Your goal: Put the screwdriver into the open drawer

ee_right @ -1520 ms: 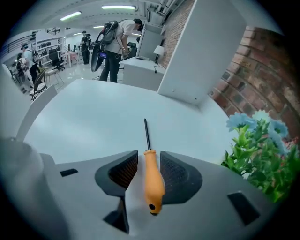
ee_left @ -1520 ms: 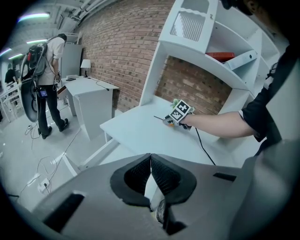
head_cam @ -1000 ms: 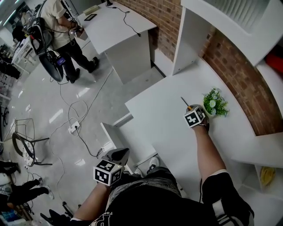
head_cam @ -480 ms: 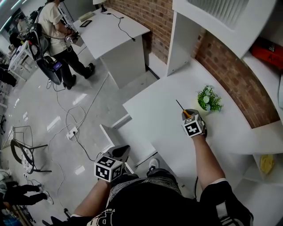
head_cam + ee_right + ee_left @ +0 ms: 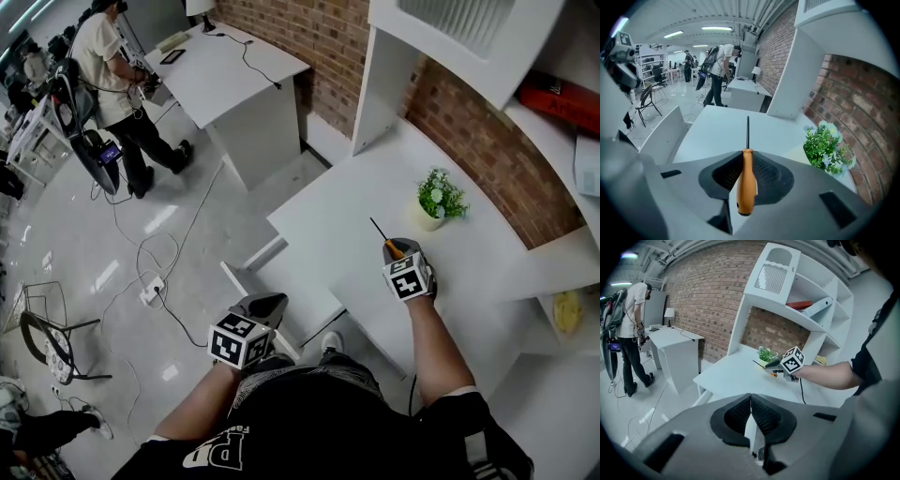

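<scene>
Right gripper view shows the right gripper [image 5: 748, 157] clamped on the orange plastic handle of a screwdriver [image 5: 746, 185]. The tool's thin black shaft points ahead over the white desk [image 5: 722, 129]. In the head view that gripper is held over the desk, near a small green potted plant [image 5: 439, 197]. The open white drawer [image 5: 251, 255] juts out from the desk's front edge, well apart from the screwdriver. The left gripper [image 5: 750, 401] has its jaws pressed together with nothing between them, and hangs low just beside the drawer.
</scene>
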`<state>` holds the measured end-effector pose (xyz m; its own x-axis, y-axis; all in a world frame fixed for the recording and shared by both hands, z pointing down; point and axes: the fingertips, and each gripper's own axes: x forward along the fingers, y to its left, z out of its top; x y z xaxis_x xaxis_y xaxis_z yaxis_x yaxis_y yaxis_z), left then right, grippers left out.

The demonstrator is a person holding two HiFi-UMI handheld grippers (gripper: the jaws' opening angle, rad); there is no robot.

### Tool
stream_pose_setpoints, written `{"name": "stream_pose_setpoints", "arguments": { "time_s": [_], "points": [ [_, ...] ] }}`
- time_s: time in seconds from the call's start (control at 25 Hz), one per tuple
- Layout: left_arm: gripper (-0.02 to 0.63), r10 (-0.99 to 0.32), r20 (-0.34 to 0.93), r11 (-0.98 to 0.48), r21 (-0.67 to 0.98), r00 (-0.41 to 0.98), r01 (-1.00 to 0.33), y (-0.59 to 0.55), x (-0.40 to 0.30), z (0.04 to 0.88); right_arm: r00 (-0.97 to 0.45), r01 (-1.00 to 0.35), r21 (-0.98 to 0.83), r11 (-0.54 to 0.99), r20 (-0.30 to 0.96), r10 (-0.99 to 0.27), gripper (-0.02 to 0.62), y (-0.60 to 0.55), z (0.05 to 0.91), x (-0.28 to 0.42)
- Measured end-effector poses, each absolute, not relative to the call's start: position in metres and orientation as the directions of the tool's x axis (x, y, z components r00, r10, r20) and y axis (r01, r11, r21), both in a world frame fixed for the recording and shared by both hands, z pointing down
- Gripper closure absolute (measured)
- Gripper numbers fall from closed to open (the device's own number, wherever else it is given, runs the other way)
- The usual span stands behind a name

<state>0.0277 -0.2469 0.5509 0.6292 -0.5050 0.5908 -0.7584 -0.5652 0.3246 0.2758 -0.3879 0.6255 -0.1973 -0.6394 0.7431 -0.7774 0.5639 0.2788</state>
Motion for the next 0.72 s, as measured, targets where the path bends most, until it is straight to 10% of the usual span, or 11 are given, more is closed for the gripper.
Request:
{"name": "stream_pose_setpoints", "arguments": {
  "time_s": [0.72],
  "points": [
    [0.588, -0.456, 0.558, -0.641, 0.335, 0.694, -0.690, -0.242, -0.034, 0.556, -0.245, -0.805, 0.170, 0.569, 0.778, -0.579, 0.525, -0.286, 0.629, 0.162]
  ]
}}
